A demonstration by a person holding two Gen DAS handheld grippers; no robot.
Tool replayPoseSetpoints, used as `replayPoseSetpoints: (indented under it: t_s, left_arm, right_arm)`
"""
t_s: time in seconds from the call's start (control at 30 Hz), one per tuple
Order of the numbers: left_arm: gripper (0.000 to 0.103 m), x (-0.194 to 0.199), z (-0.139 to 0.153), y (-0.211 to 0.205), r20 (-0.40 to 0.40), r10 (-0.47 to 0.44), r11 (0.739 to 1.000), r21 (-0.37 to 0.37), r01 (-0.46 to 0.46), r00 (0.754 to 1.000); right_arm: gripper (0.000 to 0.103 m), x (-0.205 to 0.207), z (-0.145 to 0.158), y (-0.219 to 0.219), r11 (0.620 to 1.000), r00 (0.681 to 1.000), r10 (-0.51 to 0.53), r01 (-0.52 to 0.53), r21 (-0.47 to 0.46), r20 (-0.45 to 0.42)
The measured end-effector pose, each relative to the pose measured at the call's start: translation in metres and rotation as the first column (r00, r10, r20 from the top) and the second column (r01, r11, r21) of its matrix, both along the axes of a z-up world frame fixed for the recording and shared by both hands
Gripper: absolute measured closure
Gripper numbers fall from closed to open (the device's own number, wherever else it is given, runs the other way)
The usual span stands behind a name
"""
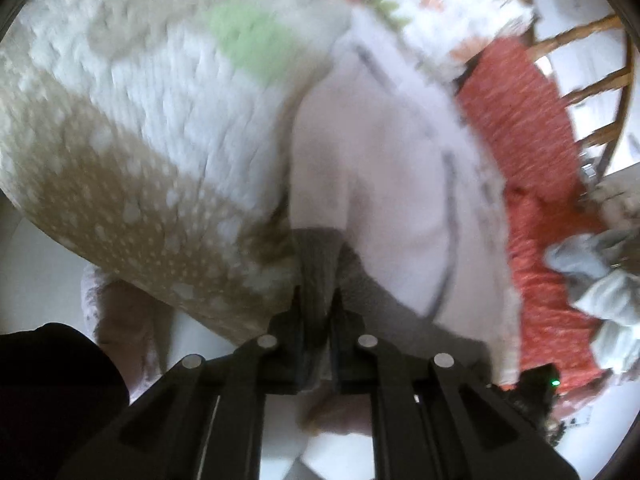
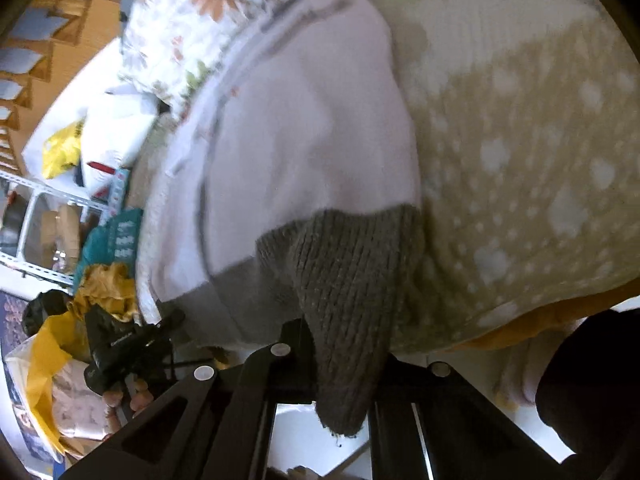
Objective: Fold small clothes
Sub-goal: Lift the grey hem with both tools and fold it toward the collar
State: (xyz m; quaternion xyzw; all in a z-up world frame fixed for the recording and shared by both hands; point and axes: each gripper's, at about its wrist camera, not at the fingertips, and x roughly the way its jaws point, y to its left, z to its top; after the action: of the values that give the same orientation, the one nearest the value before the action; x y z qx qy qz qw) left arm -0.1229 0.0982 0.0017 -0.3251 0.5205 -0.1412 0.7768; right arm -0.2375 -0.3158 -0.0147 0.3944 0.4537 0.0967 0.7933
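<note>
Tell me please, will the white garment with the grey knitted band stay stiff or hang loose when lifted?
Probably loose: the garment drapes in soft folds, and its grey band sags between the right gripper fingers. Likely light; the left gripper pinches one edge.

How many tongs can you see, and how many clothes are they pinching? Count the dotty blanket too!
Tongs: 2, the left tongs and the right tongs
Clothes pinched: 1, the white top with a grey hem
Blankets: 1, the spotted blanket
Total: 4

No legible text (all too blurred)
</note>
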Motion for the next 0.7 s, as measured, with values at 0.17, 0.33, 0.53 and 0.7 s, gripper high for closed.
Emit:
replayPoseSetpoints:
  t_s: [0.17,0.33,0.53,0.7]
  left_arm:
    - [0.097,-0.032,0.038,0.009,0.083,-0.007,1.0,-0.025,0.009,0.997]
    - [0.097,-0.048,0.042,0.011,0.089,-0.002,1.0,-0.029,0.005,0.996]
    - [0.098,-0.021,0.034,0.009,0.059,0.008,1.0,-0.008,-0.008,0.998]
    - [0.098,0.036,0.057,0.002,0.114,0.013,1.0,0.015,-0.015,0.993]
  right_arm:
    - [0.099,-0.025,0.029,0.012,0.998,0.995,0.064,-0.064,-0.002,0.076]
    - [0.099,-0.037,0.025,0.022,0.993,0.991,0.118,-0.116,-0.032,0.068]
    - [0.099,-0.019,0.043,0.023,0.977,0.984,0.158,-0.144,-0.155,0.086]
    - [0.099,0.018,0.081,0.025,0.962,0.977,0.168,-0.133,-0.24,0.131]
